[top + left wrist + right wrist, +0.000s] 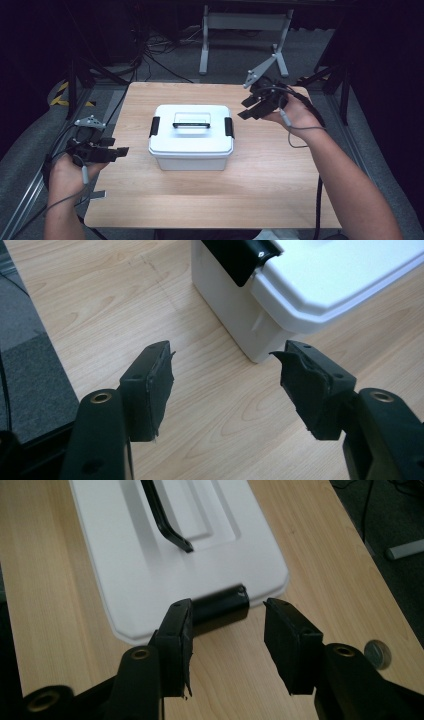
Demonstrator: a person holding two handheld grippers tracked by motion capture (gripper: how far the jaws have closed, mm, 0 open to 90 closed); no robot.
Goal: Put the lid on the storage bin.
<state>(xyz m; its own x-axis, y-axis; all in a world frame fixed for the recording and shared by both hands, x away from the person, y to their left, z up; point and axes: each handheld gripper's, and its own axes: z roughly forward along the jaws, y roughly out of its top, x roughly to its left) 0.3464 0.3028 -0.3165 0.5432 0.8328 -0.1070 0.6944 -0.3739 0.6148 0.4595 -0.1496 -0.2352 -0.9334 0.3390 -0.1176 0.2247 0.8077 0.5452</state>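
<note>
A white lidded storage box [191,136] stands in the middle of the wooden table [210,200], with a black handle [191,124] on its lid and a black latch on each end. My left gripper [119,151] is held open near the table's left edge, pointing at the box's left side; its view shows the box's corner [260,315] and left latch [240,257] ahead. My right gripper [246,110] hovers to the right of the box, open with nothing between its fingers. The right latch [220,607] lies just beyond its jaws in the right gripper view.
A small round disc [377,654] lies on the table near the right gripper. Beyond the table's far edge stand a grey metal frame [245,30] and cables on the floor. Dark stands flank the table at both sides.
</note>
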